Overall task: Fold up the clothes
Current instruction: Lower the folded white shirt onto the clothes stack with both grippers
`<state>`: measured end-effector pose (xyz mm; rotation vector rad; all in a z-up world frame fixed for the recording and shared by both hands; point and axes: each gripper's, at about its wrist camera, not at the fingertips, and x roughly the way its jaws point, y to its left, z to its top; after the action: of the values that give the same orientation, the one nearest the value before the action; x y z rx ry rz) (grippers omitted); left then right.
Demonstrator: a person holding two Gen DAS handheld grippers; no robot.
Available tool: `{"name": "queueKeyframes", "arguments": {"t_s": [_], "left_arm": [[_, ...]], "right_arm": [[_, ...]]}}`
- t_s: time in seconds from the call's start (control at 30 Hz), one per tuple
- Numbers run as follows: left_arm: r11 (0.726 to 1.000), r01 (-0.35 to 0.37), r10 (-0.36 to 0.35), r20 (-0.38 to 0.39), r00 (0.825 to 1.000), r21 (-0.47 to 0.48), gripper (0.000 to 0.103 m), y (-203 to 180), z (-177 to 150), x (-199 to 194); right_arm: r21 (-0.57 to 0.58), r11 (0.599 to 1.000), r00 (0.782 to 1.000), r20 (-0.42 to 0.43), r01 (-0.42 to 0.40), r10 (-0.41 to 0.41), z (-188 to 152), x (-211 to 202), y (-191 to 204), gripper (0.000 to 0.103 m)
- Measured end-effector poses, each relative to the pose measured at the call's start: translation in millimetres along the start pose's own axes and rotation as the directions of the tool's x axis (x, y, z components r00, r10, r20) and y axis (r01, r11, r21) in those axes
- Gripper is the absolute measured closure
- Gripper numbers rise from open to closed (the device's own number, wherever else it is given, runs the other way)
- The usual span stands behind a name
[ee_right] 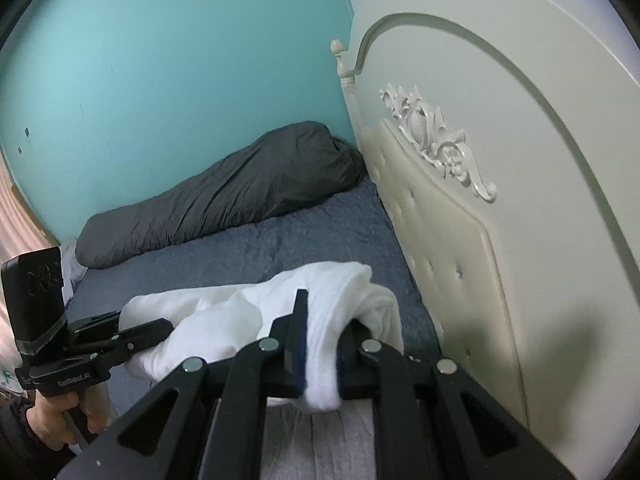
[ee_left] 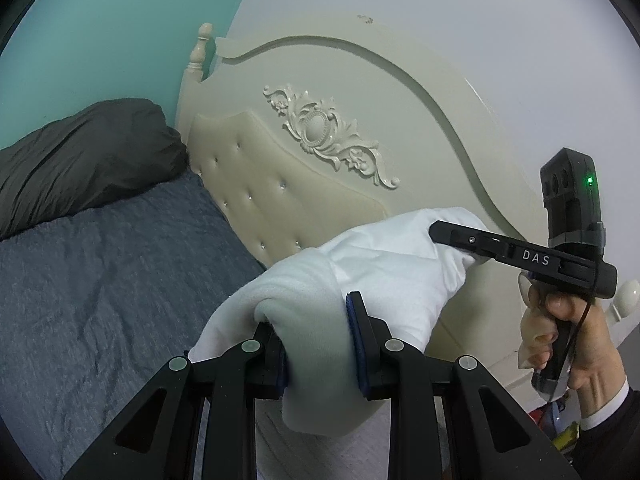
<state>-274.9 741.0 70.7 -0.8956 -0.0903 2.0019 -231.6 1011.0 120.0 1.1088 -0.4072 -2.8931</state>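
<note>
White, soft knit cloth is what both tools have hold of: a bunched white fabric garment (ee_left: 384,264) strung in the air between the 2 grippers, above the blue-grey textured bedspread (ee_left: 100,280) and close in front of the cream tufted headboard (ee_left: 280,184).

In the left wrist view the left gripper (ee_left: 316,344) is closed part-way on a thick roll of the garment, its blue pads pressed into the fabric from either side. From there the cloth runs toward 1 o'clock, where the right gripper (ee_left: 436,236), held in a person's hand (ee_left: 568,344), bites the far end.

In the right wrist view the right gripper (ee_right: 320,344) is nearly closed, pinching a thin fold. The garment stretches away toward 9 o'clock to the left gripper (ee_right: 160,330). A dark grey rolled quilt (ee_right: 224,200) lies at 11 o'clock, well apart.

So the garment's long axis runs from one tool to the other, roughly parallel to the headboard, sagging and crumpled in the middle. Neither hand is nearer; each holds 1 end. My judgement is that the coming move turns on this span: both ends should descend together onto the bedspread, keeping the cloth taut enough to lie flat, away from the headboard.
</note>
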Motion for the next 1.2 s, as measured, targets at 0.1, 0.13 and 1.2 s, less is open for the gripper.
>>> {"name": "queueKeyframes", "arguments": {"t_s": [0.1,0.13,1.2], "left_arm": [[1.0,0.003,-0.003,-0.013,1.0,0.0,0.076,-3,-6,1],[1.0,0.004,-0.004,-0.016,1.0,0.003,0.076,-4,-8,1],[0.999,0.03,-0.032,-0.167,0.985,-0.016,0.076,-29,-110,7]], "right_arm": [[0.001,1.0,1.0,-0.019,0.007,-0.007,-4,1,-2,0.094],[-0.001,1.0,1.0,-0.026,0.011,-0.011,-5,3,-2,0.094],[0.001,1.0,0.971,-0.237,0.026,-0.025,-110,-6,-18,0.094]]}}
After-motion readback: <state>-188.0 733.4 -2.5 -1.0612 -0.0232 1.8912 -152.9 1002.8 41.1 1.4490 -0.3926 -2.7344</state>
